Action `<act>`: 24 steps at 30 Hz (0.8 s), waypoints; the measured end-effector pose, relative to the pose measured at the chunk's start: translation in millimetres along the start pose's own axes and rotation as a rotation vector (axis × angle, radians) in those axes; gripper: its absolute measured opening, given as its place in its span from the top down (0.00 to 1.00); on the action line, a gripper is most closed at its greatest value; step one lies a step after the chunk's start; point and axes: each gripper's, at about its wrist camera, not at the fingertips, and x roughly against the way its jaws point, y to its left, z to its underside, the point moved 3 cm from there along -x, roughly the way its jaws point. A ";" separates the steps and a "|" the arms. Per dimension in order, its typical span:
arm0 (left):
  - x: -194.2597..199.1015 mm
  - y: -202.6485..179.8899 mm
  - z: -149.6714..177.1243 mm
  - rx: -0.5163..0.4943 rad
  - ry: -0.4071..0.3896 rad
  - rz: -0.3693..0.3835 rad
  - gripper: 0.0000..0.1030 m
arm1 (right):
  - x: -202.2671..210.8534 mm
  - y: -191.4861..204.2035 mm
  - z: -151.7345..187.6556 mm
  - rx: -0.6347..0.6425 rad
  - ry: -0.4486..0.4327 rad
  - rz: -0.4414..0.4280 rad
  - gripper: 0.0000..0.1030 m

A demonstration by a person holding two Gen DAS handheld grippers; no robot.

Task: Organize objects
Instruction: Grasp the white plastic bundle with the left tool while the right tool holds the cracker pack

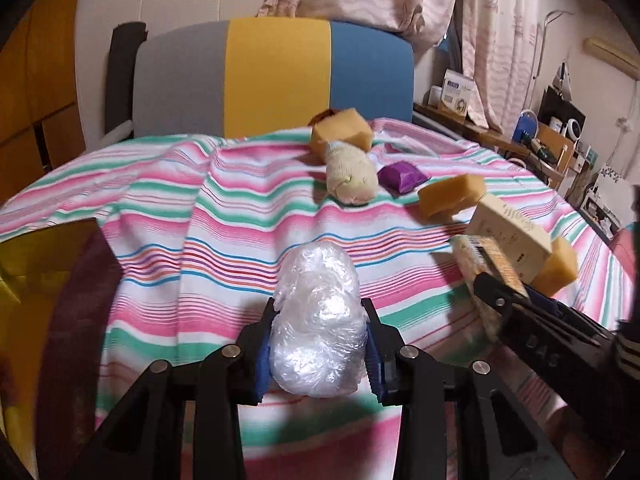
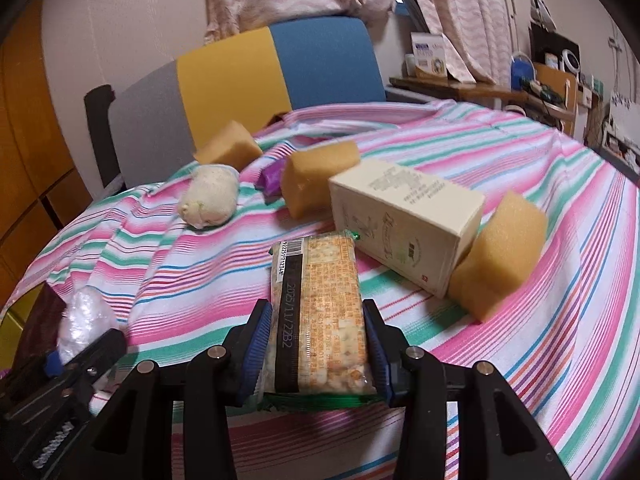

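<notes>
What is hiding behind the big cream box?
A yellow sponge pokes out behind the cream box, touching its end. The box covers part of the sponge, so anything else tucked behind there stays hidden.

home, bedroom-like room. striped pink-green sheet covering bed, grey-yellow-blue headboard standing behind it, patterned curtains hanging along wall, cluttered side desk carrying boxes and small appliances, wooden wardrobe doors showing at left.

The right gripper clamps a clear-wrapped cracker packet; a cream cardboard box lies at one o'clock on the striped cloth.
</notes>
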 end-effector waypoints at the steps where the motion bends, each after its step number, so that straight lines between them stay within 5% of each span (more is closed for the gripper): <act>1: 5.3 1.1 0.0 0.001 -0.010 0.001 0.63 | 0.9 2.9 -0.4 0.015 -0.007 0.002 0.56; 15: 89.6 44.8 25.5 0.065 -0.037 0.063 0.63 | 10.9 32.1 1.3 0.154 -0.061 -0.029 0.56; 24: 137.3 99.6 26.3 0.177 -0.108 -0.002 0.63 | 15.0 50.7 4.3 0.255 -0.074 -0.015 0.56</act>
